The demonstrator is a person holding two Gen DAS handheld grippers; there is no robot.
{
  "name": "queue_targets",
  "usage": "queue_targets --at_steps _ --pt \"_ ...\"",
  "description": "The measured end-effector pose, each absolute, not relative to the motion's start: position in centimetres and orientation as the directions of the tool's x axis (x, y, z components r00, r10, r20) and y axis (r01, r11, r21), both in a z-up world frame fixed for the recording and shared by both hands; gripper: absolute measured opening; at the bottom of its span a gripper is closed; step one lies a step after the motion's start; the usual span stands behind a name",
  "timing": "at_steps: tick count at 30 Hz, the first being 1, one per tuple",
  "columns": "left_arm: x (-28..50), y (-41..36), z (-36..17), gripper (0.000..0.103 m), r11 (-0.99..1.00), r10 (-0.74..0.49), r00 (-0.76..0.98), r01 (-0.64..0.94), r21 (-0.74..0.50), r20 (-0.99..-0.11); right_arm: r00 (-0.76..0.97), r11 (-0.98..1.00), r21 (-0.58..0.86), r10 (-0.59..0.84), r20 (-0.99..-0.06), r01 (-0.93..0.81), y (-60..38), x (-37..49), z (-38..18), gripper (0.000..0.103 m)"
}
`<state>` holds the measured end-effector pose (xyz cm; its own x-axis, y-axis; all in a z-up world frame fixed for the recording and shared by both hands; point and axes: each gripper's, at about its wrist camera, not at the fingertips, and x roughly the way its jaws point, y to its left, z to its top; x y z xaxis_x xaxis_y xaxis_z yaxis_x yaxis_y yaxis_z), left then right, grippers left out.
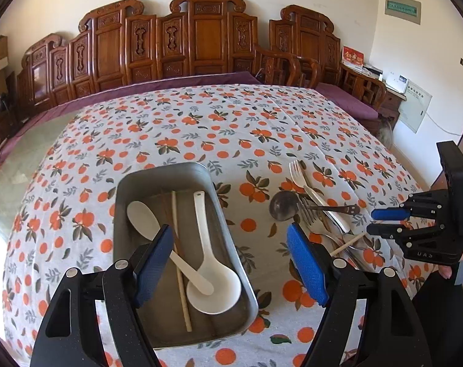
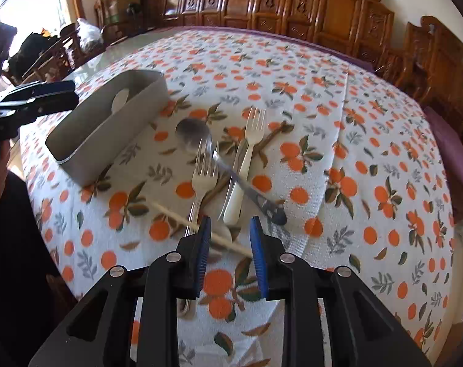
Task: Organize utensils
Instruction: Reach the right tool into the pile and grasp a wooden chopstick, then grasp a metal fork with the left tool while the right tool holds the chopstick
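A metal tray point(image 1: 228, 235) holds a white rice paddle point(image 1: 145, 217), a white soup spoon point(image 1: 213, 287) and a pale chopstick point(image 1: 179, 263). My left gripper point(image 1: 231, 263) is open and empty above the tray's near part. To its right lies a pile of utensils: a metal spoon point(image 2: 191, 133), a metal fork point(image 2: 203, 177), a white fork point(image 2: 246, 156) and a pale chopstick point(image 2: 170, 212). My right gripper point(image 2: 229, 229) is open and empty, just above the pile's near end, with the chopstick passing between its fingers. The tray also shows in the right wrist view point(image 2: 109, 122).
The table wears a white cloth with orange fruit print point(image 1: 200, 128). Carved wooden chairs point(image 1: 182, 39) line the far side. The left gripper point(image 2: 32, 101) shows at the left edge of the right wrist view; the right gripper point(image 1: 381, 221) shows at the right of the left wrist view.
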<state>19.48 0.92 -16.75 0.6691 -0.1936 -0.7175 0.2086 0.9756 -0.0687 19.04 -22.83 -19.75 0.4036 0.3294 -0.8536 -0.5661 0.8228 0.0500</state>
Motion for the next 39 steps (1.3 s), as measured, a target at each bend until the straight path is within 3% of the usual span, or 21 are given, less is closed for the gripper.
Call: queue_targets --at_steps 21,29,39 --pt "18.5 -3.4 -18.5 0.073 0.959 -0.245 0.61 0.265 -0.097 -0.754 0.28 0.748 0.025 0.278 -0.919 -0.663 -24.4 21.8 -23.2 0.034" --pt "17.8 -4.5 -18.8 0.073 0.961 -0.232 0.604 0.262 -0.085 -0.762 0.257 0.727 0.071 0.33 -0.908 -0.683 -25.0 20.6 -23.1 0.008" --pt "17.5 -6.2 -19.3 0.073 0.965 -0.199 0.584 0.258 -0.052 -0.787 0.331 0.762 0.136 0.426 -0.842 -0.634 -26.6 18.7 -20.0 0.006"
